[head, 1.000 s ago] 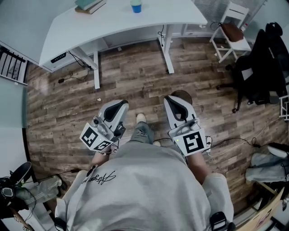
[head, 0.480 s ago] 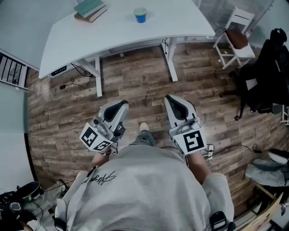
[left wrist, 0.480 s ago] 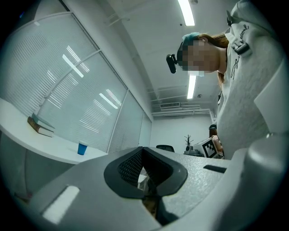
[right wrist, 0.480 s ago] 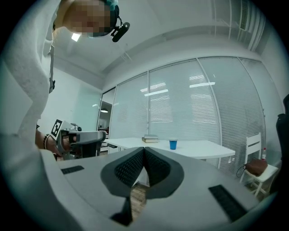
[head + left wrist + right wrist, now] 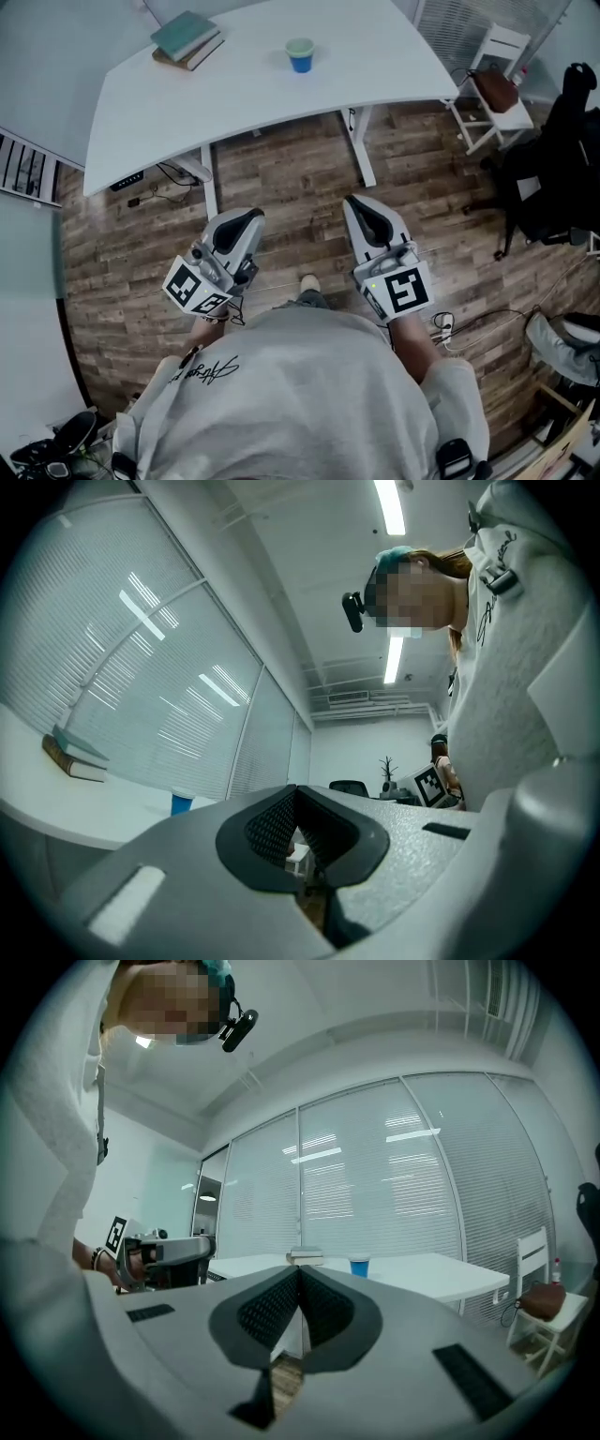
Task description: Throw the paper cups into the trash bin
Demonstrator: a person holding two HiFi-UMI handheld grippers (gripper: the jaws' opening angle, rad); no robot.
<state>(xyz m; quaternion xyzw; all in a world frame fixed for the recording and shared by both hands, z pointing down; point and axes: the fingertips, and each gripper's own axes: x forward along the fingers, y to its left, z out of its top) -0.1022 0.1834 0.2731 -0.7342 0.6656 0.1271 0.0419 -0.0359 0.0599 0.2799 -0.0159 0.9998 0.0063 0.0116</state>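
A blue paper cup stands on the white desk at the top of the head view, well ahead of both grippers. It shows small in the left gripper view and in the right gripper view. My left gripper and right gripper are held side by side over the wood floor, short of the desk. Both are shut with nothing between the jaws. No trash bin is in view.
Stacked books lie on the desk's far left. Desk legs stand ahead. A white chair and a dark coat on a stand are at the right. Cables and a power strip lie on the floor.
The desk, cup and books have drawn closer and lower in the head view as the person walked forward. Both grippers travelled along, still shut and side by side.
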